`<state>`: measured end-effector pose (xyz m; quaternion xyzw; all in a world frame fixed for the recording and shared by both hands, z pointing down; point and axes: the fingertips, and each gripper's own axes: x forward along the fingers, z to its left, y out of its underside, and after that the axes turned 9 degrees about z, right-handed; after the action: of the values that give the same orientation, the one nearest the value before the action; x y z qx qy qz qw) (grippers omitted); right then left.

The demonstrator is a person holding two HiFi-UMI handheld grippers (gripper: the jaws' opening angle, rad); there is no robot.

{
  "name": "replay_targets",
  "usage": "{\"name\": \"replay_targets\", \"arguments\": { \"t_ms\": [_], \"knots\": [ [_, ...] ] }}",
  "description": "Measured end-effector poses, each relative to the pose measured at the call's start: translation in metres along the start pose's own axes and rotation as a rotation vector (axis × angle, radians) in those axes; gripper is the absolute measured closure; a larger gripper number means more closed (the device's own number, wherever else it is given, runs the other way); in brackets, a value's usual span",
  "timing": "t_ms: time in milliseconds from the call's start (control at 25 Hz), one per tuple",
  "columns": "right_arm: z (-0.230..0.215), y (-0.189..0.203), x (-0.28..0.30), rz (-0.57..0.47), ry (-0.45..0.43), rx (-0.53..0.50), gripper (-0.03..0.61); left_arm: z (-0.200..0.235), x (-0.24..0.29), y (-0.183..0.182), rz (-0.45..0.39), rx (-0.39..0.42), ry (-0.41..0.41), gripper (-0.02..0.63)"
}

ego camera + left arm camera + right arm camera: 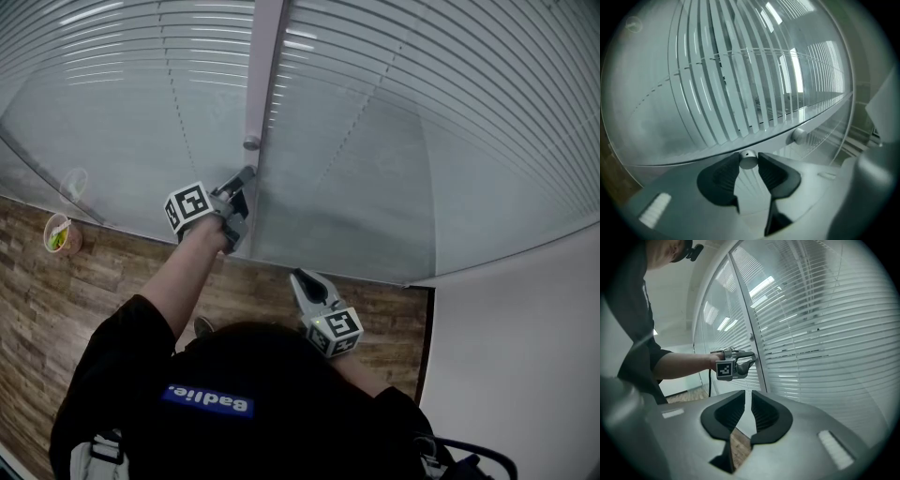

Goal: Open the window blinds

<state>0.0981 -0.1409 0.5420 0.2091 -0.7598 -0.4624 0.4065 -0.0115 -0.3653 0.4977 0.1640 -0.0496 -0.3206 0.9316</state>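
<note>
Shirt label (211, 401) is reading "Badie."
Left gripper (749, 156) is pinching a silver knob (748, 161) by white-slatted blinds (825, 333); right gripper (746, 411) is hanging barely parted.

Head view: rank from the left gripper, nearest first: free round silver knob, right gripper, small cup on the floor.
1. Free round silver knob, just above on the frame.
2. Right gripper, lower right.
3. Small cup, far left on the wood floor.

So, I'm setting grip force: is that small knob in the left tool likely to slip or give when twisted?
The knob looks smooth metal, so probably slippery; the ribbed pads should help. It seems rigid and fixed to the frame, so likely turns, not bends.
</note>
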Motion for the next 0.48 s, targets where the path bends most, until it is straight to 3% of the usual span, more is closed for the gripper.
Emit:
{"name": "replay_targets", "arguments": {
  "t_ms": [200,320,400,480],
  "knots": [
    [0.0,-0.004,-0.003,0.003,0.004,0.008,0.532,-0.005,0.0,-0.001,-0.014,-0.025,0.027,0.491],
    [-0.003,-0.005,-0.003,0.002,0.025,0.001,0.528,-0.005,0.0,-0.003,-0.022,0.026,0.012,0.486],
    [-0.007,-0.004,-0.003,0.003,0.039,-0.003,0.518,-0.007,-0.003,-0.008,-0.035,0.14,-0.035,0.478],
    [-0.009,-0.003,-0.004,0.007,0.05,-0.004,0.504,-0.014,-0.008,-0.013,-0.036,0.346,-0.116,0.401]
  ]
}}
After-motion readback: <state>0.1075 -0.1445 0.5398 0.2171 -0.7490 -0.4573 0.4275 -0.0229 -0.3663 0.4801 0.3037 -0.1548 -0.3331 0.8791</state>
